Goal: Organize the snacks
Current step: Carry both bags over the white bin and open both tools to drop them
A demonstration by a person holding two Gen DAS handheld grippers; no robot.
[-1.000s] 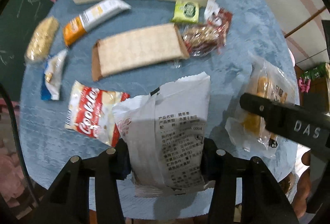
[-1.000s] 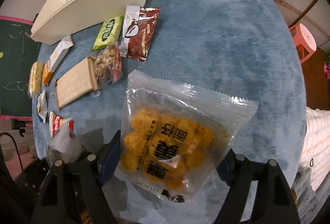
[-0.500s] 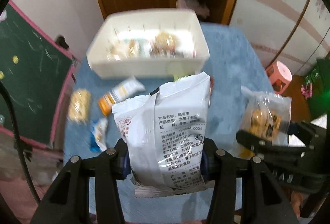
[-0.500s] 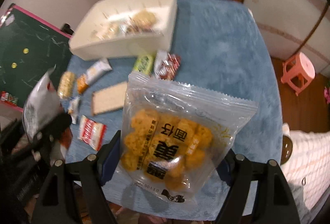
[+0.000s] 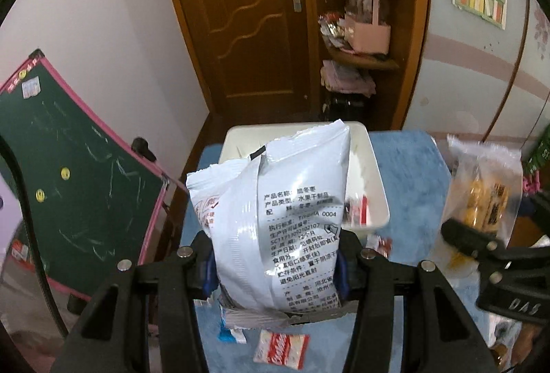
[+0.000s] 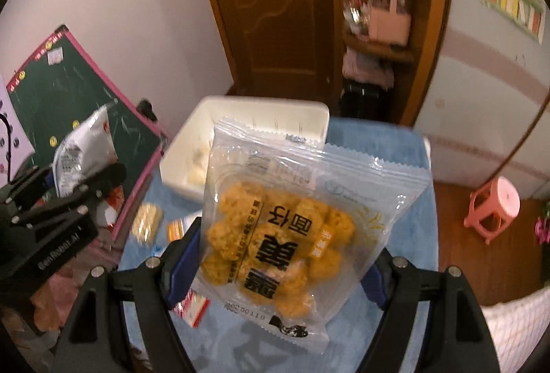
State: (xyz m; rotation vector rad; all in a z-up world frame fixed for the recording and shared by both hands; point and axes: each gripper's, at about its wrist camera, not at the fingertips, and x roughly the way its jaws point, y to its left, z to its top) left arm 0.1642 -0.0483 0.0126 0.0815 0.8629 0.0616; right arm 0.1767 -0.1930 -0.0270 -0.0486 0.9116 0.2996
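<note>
Two snack bags are held up in the air, one in each gripper. The left gripper [image 5: 275, 264] has its jaws closed on the lower part of a white foil bag [image 5: 275, 221], which stands upright between the blue pads. The right gripper [image 6: 275, 264] has its jaws closed around a clear bag of golden puffs [image 6: 285, 235], gripped at both side edges.

Both bags now hang in front of the white bin [image 6: 261, 113], above the blue tablecloth [image 6: 395, 146]. Half a second ago the bin was seen from higher up with its contents open to view; now both cameras look more level, so the bags cover most of the bin and the brown door [image 5: 240, 12] behind it fills the upper part. One second ago both bags were low over the cloth.

Near the front wall of the bin, below the white foil bag, a red and white cookie packet [image 5: 282, 347] lies on the cloth. To the left of the bin a green chalkboard [image 5: 68, 194] leans.
</note>
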